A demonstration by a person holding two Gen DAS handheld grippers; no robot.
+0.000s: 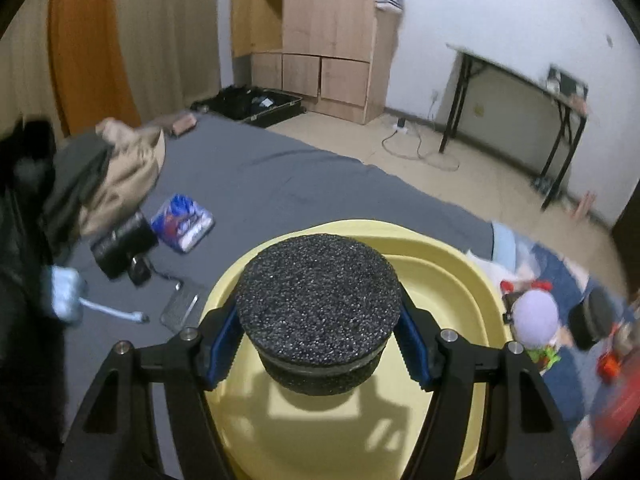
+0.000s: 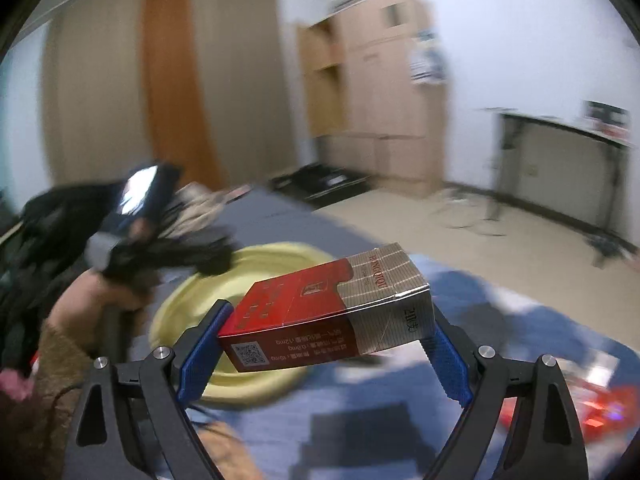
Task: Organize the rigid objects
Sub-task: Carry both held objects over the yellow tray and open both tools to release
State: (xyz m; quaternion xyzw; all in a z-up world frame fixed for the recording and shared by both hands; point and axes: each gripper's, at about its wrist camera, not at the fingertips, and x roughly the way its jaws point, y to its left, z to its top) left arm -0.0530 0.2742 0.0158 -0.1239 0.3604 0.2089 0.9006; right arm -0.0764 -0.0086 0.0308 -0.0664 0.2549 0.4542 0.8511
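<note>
My left gripper is shut on a round black speckled jar, its blue pads pressing both sides, held over the yellow tray on the grey bed. In the right wrist view my right gripper is shut on a red and silver cigarette box, gripped end to end and tilted. The yellow tray lies beyond and left of that box. A hand carrying the other gripper hovers at the tray's left edge, blurred.
On the grey sheet lie a blue and white packet, a black case, a clear phone cover and a pile of clothes. Toys sit right of the tray. A wardrobe and a desk stand beyond.
</note>
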